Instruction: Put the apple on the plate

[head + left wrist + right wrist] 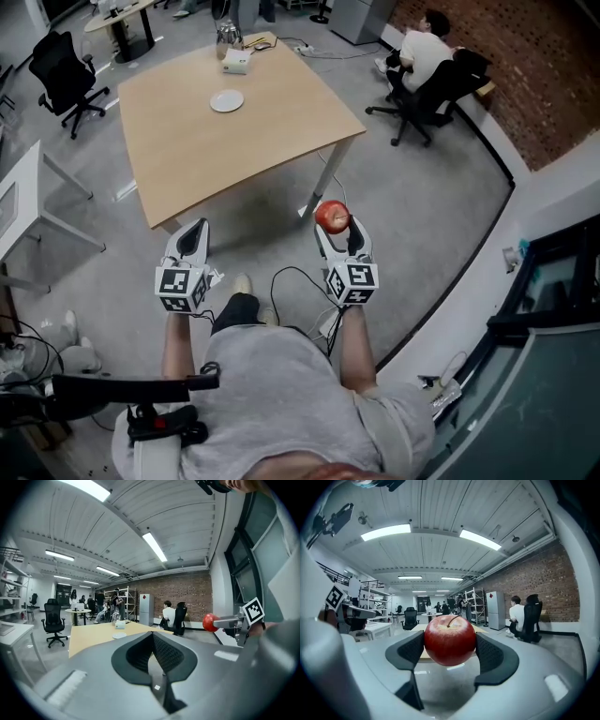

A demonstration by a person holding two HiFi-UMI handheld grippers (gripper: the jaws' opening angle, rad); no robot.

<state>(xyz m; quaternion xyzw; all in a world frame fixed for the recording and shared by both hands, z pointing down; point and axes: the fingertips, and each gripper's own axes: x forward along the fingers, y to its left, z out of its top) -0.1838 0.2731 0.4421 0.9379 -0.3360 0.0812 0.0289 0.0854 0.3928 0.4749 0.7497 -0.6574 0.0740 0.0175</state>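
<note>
The pick-up looks done and the delivery is not begun: the apple [450, 639] sits between the jaws of the right gripper [336, 228], whose dark ribbed pads press on its left and right sides, stem up, with the fruit carried in the air well short of the wooden table [291, 141]. The white plate [226, 100] lies empty toward the far side of that table, with a small white box [236, 62] just beyond it, so what remains, as I judge it, is to walk up to the near edge, reach across most of the tabletop, lower the apple onto the plate and let the jaws part. The left gripper [191, 240] carries nothing; its own view shows the two pads brought together at their tips with nothing between them. Both forearms are stretched forward side by side, left and right of the person's body, and both grippers point toward the table, about level with a slight downward tip, the right one a little farther ahead than the left
</note>
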